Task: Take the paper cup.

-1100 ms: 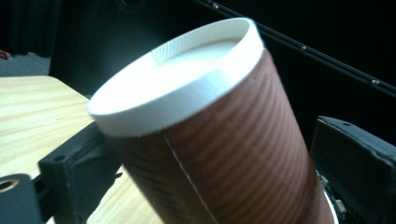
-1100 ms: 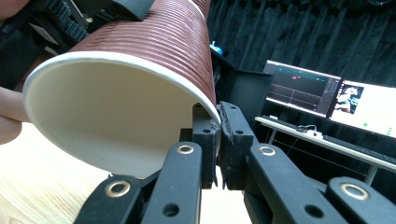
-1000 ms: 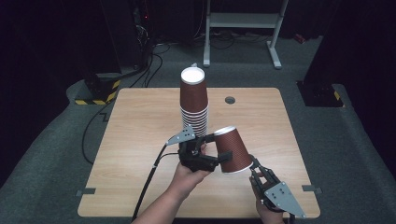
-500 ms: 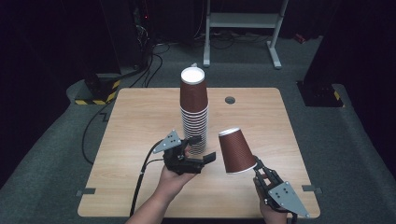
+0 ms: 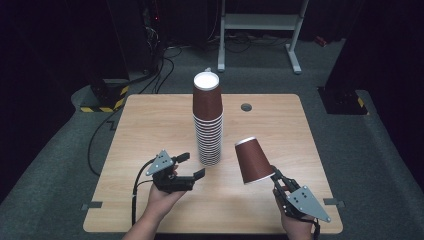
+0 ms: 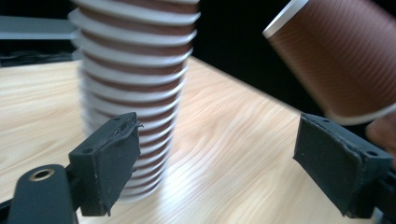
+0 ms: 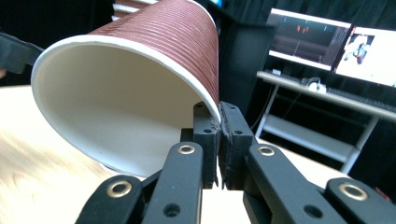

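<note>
Between the pads of the right gripper (image 7: 218, 112) sits the rim of a brown paper cup (image 7: 140, 93). The jaws are pressed together on that thin wall, one pad inside the mouth and one outside. The cup tilts away from the jaws, mouth toward them and base up and outward. Its white inside holds nothing. Its outer wall is ribbed and plain brown.

Off to that gripper's far side, the left gripper (image 6: 219, 140) has just been closing its jaws, yet they stand well apart with nothing between the pads and touch nothing. Just beyond its left-hand pad rises a tall stack of cups (image 6: 135, 70), upside down, white rims ringed one above another, standing on the wooden table (image 5: 150, 125). Up past its other pad hangs the held cup, clear of the jaws.

Seen from the high view, the left gripper (image 5: 192, 165) lies near the foot of the stack (image 5: 209, 125), and the right gripper (image 5: 275, 175) carries its cup (image 5: 254, 161) above the table beside that stack, apart from it.

Beyond the right jaws stand two lit screens (image 7: 308, 39), their writing too small to read.
</note>
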A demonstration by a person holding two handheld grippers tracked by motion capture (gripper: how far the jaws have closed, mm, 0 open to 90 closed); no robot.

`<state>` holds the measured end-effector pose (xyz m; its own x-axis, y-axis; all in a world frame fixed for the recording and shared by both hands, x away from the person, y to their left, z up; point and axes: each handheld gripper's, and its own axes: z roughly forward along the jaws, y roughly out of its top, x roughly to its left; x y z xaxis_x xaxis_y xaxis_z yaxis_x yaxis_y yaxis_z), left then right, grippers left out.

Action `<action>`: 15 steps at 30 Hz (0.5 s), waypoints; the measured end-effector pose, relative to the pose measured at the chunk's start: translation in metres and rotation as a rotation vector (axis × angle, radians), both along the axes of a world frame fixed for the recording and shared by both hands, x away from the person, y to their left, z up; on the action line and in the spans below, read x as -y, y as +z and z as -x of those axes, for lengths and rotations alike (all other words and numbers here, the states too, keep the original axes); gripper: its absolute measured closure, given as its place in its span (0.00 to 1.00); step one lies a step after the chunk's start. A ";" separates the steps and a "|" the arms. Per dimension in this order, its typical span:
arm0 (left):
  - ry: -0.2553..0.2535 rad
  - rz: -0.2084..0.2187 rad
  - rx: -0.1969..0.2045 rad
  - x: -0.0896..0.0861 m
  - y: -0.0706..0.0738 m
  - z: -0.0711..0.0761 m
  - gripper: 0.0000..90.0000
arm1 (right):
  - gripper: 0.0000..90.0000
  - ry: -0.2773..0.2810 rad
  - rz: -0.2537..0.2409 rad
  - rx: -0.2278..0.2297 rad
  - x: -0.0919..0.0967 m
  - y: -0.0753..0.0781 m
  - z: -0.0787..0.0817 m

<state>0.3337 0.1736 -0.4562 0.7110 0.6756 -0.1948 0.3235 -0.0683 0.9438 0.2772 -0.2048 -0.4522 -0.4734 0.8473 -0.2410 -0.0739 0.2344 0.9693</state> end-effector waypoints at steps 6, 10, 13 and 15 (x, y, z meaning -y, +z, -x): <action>0.082 -0.108 -0.055 -0.029 -0.022 -0.006 0.17 | 0.96 -0.001 0.028 -0.097 0.005 0.004 -0.008; 0.124 -0.175 -0.078 -0.045 -0.035 -0.007 0.17 | 0.96 0.006 0.065 -0.154 0.005 0.006 -0.012; 0.147 -0.219 -0.093 -0.055 -0.044 -0.008 0.17 | 0.96 0.007 0.084 -0.197 0.005 0.007 -0.015; 0.165 -0.219 -0.112 -0.063 -0.051 -0.008 0.17 | 0.96 0.005 0.093 -0.215 0.005 0.007 -0.016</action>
